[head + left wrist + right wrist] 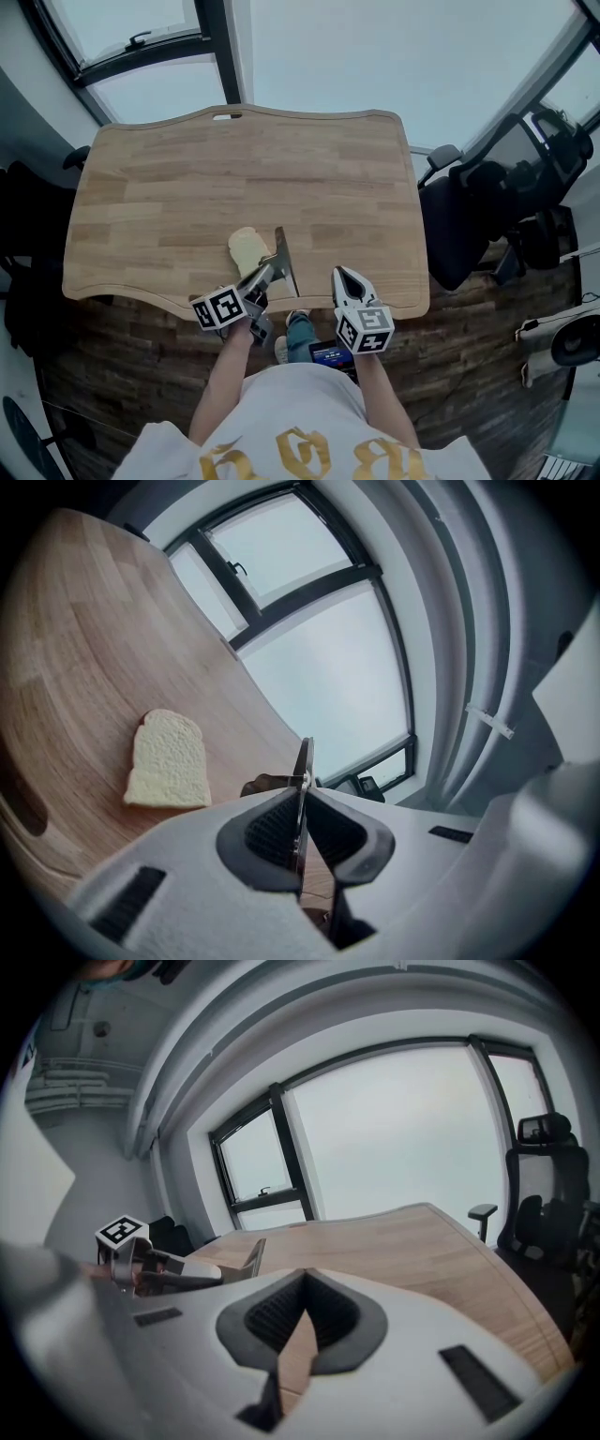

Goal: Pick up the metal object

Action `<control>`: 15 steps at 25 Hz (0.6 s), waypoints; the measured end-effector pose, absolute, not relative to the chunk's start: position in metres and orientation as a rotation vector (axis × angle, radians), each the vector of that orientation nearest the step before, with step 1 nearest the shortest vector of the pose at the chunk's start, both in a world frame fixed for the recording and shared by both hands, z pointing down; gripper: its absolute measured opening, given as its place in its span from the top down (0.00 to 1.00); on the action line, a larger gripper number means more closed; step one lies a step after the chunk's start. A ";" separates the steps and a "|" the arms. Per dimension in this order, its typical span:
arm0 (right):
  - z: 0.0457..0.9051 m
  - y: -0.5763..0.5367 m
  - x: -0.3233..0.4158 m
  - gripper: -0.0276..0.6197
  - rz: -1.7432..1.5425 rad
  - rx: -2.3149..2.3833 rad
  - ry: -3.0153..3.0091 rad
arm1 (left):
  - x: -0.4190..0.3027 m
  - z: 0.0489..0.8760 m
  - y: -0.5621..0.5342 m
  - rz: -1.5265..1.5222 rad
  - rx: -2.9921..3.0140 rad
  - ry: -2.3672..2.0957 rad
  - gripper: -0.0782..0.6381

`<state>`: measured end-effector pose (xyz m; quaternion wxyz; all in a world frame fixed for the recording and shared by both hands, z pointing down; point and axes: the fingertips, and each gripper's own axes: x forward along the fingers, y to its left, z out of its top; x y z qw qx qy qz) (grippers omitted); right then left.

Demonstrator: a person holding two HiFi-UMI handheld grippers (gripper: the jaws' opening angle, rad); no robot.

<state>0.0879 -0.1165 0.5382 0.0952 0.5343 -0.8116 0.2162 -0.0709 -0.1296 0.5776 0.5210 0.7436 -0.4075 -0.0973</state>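
A thin flat metal blade (pixel 282 251) stands on edge near the wooden table's (pixel 234 169) front edge, just right of a slice of white bread (pixel 246 249). My left gripper (pixel 269 270) is shut on the blade's near end. In the left gripper view the blade (pixel 304 761) shows edge-on between the dark pads, with the bread (pixel 169 761) lying flat to the left. My right gripper (pixel 340 277) hovers over the front edge to the blade's right, shut, with nothing in it. In the right gripper view, the right gripper (pixel 305 1283) faces across the table, the blade (pixel 251 1258) at its left.
A black office chair (pixel 469 216) stands off the table's right side, with more dark equipment beyond it. Windows (pixel 141 42) run behind the table's far edge. The person's legs and wood-pattern floor (pixel 141 356) lie below the front edge.
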 end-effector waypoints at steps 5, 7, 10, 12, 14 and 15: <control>0.525 -0.110 0.087 0.94 0.596 1.618 -2.424 | -0.077 0.563 -0.122 -0.283 1.793 -0.966 0.84; 0.523 -0.105 0.085 0.94 0.585 1.624 -2.428 | -0.078 0.556 -0.118 -0.295 1.800 -0.962 0.84; 0.518 -0.100 0.082 0.94 0.558 1.624 -2.434 | -0.079 0.546 -0.112 -0.325 1.805 -0.949 0.84; 0.514 -0.097 0.081 0.94 0.536 1.626 -2.440 | -0.079 0.541 -0.108 -0.340 1.808 -0.943 0.84; 0.510 -0.095 0.082 0.94 0.519 1.638 -2.442 | -0.079 0.536 -0.106 -0.355 1.810 -0.937 0.84; 0.508 -0.094 0.083 0.94 0.511 1.646 -2.442 | -0.080 0.534 -0.105 -0.365 1.809 -0.932 0.84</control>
